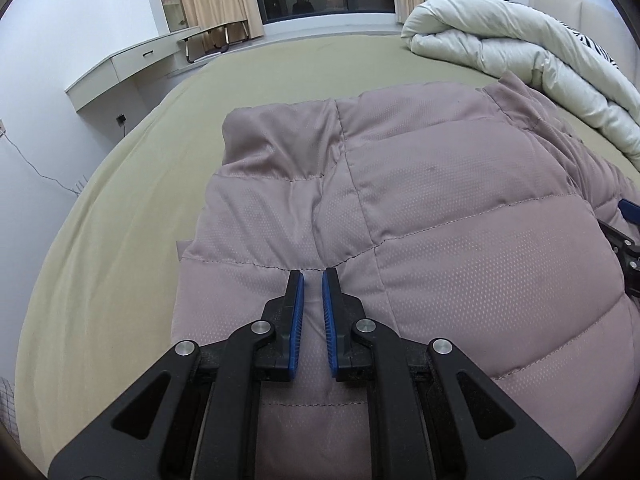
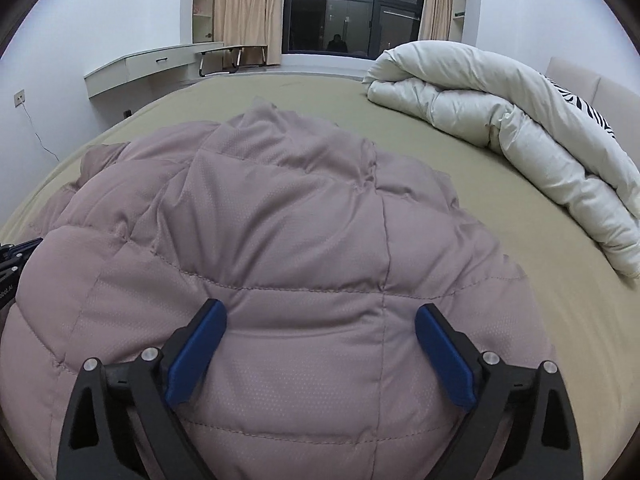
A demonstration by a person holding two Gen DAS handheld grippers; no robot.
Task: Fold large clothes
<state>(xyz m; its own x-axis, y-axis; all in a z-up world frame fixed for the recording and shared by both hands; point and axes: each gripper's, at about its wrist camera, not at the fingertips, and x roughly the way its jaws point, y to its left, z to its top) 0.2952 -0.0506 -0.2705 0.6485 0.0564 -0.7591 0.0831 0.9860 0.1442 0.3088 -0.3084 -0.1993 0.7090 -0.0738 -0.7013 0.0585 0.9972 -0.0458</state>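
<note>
A puffy mauve quilted jacket lies partly folded on the olive bed sheet; it also fills the right wrist view. My left gripper is over the jacket's near left part, its blue pads almost together with a narrow gap and a slight ridge of fabric between them; I cannot tell if it pinches the cloth. My right gripper is wide open over the jacket's bulging near edge, a pad on each side of the bulge. The right gripper's tip shows at the left wrist view's right edge.
A rolled white duvet lies on the bed's far right, also in the left wrist view. A wall-mounted white desk and a folding table stand beyond the bed on the left. A dark window with curtains is at the back.
</note>
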